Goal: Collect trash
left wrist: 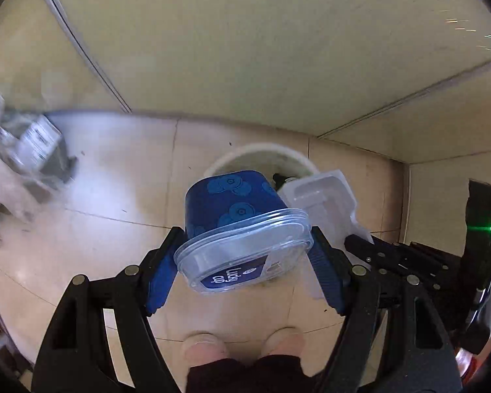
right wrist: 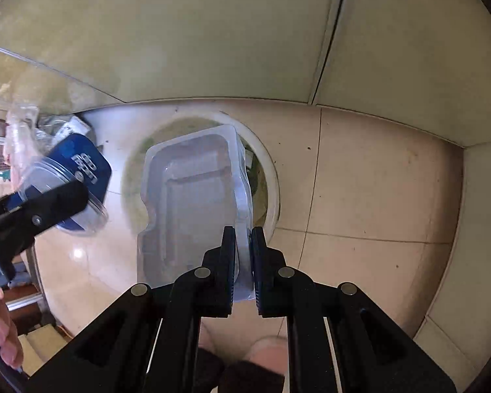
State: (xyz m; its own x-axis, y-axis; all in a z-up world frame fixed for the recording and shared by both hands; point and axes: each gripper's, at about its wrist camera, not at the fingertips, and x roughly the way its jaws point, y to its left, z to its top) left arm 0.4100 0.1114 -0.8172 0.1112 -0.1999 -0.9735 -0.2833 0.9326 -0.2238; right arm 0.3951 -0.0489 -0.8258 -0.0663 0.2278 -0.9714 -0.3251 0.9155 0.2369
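My left gripper (left wrist: 245,262) is shut on a blue plastic cup (left wrist: 235,209) with a clear lid, held on its side above the floor. It also shows in the right wrist view (right wrist: 72,177). My right gripper (right wrist: 244,255) is shut on the edge of a clear plastic tray (right wrist: 190,203), held over a round white bin (right wrist: 268,170). The tray (left wrist: 324,203) and bin (left wrist: 262,154) also show in the left wrist view, just beyond the cup. The bin holds some dark trash.
The floor is beige tile (right wrist: 376,196) with pale green walls (right wrist: 212,32) meeting in a corner behind the bin. Crumpled plastic and a grey package (left wrist: 32,150) lie on the floor to the left. My feet (left wrist: 206,350) show below.
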